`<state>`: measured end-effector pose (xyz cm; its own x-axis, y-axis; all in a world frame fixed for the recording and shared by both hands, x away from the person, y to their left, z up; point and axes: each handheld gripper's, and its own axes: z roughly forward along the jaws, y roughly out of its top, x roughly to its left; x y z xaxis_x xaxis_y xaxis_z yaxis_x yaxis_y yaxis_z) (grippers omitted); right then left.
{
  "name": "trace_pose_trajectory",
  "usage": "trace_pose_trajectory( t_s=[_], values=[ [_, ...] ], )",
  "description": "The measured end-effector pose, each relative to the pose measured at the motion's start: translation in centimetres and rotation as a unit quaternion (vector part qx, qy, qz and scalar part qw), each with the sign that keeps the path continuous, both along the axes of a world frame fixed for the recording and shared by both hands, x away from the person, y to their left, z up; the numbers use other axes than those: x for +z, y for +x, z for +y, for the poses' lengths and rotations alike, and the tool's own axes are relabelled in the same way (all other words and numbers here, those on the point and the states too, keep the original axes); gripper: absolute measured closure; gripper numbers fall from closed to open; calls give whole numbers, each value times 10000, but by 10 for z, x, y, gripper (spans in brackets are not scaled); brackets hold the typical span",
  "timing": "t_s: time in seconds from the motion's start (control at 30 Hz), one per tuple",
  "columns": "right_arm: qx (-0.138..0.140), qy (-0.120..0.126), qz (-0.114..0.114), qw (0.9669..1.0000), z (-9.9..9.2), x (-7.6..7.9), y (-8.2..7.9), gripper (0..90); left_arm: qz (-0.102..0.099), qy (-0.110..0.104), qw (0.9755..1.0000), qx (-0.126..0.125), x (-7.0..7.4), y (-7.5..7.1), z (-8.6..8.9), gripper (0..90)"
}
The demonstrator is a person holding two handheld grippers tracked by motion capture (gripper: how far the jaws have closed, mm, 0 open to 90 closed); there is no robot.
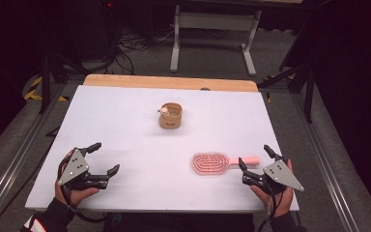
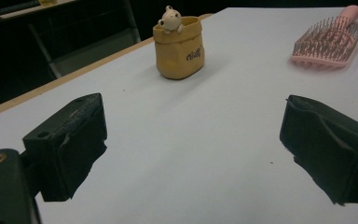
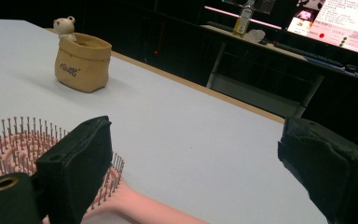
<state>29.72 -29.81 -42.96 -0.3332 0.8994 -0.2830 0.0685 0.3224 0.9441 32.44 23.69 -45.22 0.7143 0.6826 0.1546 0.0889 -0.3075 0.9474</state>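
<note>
A pink hairbrush (image 1: pixel 220 163) lies bristles up on the white table (image 1: pixel 125 121), handle pointing right. A tan bag-shaped holder (image 1: pixel 170 116) with a small bear figure on its rim stands further back at the middle. My right gripper (image 1: pixel 254 158) is open just right of the brush, its handle lying between the jaws without contact. In the right gripper view the brush (image 3: pixel 23 144) is partly behind the left jaw and the holder (image 3: pixel 81 60) is at the upper left. My left gripper (image 1: pixel 103 157) is open and holds nothing at the near left. Its view shows the holder (image 2: pixel 179 46) and brush (image 2: pixel 328 42) ahead.
A wooden strip (image 1: pixel 169 82) runs along the table's far edge. Beyond it stands a grey desk frame (image 1: pixel 215 34) with cables on the floor. A monitor (image 3: pixel 340 23) and a bottle (image 3: pixel 244 16) sit on a desk in the background.
</note>
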Motion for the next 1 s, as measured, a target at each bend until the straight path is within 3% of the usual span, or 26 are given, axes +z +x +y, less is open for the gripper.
trace_pose_trajectory(
  t_s=[0.3, 0.43, 0.8, 1.0],
  values=[
    [-114, 84, 6, 9999, -5, 2, -1, 109, 1, 105, 9999, 11, -3, 0, 0, 85],
    [-161, 88, 48, 9998, -7, 0, -1, 112, 2, 2, 10000, 7, -2, 0, 2, 87],
    [-338, 201, 159, 9991, -15, 0, 5, 130, 15, 46, 10000, 6, -2, 0, 0, 87],
    [-482, 280, 250, 9981, -22, 1, 10, 208, 12, 48, 10000, 18, -2, 0, 0, 88]
  ],
)
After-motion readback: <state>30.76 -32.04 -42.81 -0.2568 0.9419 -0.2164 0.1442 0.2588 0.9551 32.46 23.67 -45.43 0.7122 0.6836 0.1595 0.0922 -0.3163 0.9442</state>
